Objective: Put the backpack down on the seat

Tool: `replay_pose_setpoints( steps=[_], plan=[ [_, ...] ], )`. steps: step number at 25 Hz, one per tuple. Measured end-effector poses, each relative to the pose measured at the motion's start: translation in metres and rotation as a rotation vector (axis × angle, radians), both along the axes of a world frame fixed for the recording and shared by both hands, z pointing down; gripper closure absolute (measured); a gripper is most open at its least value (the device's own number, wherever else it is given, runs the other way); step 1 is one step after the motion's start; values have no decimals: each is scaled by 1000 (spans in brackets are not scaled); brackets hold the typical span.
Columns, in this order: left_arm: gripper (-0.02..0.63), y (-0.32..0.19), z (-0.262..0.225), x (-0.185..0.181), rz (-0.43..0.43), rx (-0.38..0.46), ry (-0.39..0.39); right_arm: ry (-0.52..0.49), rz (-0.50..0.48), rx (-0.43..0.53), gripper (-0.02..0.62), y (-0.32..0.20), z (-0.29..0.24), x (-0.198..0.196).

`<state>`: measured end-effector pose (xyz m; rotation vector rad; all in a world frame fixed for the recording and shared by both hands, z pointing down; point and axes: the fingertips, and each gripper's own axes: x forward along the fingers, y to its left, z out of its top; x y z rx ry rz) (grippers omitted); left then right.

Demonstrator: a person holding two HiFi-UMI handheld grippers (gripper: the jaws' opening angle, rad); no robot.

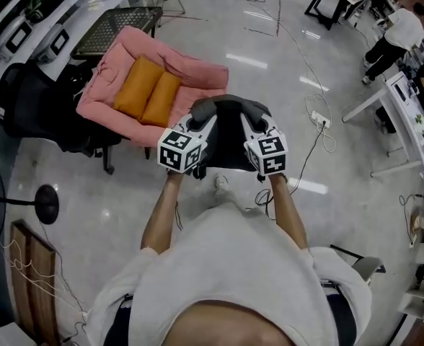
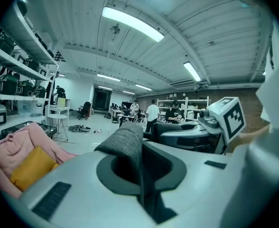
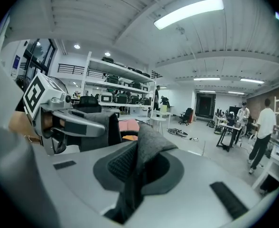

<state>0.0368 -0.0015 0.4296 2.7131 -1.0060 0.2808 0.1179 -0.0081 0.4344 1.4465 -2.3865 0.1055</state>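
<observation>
Head view: left gripper (image 1: pixel 200 114) and right gripper (image 1: pixel 254 115) are each pinching a strap (image 2: pixel 126 141), with the backpack (image 1: pixel 226 144) hanging just short of the pink seat (image 1: pixel 197 74), so I'd carry it forward level and lower gently.

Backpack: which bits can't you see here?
Head view: the backpack is a dark shape; the left gripper and right gripper cover its sides, so no pockets or zips show.
Left gripper view: only its grey strap shows, pinched in the jaws; the gripper's body hides the bag.
Right gripper view: the same, only the other strap.
</observation>
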Motion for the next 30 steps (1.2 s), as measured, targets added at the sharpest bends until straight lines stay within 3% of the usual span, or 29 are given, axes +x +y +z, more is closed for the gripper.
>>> replay_pose_setpoints(
  steps=[13,30],
  plan=[
    [575,-91,9,6,5,-16,-12,-22,0,-5,568,-91,8,3],
    [575,-266,11,-10,-102,-55,-10,-66,-90,-36,568,-266,12,-10]
  ],
)
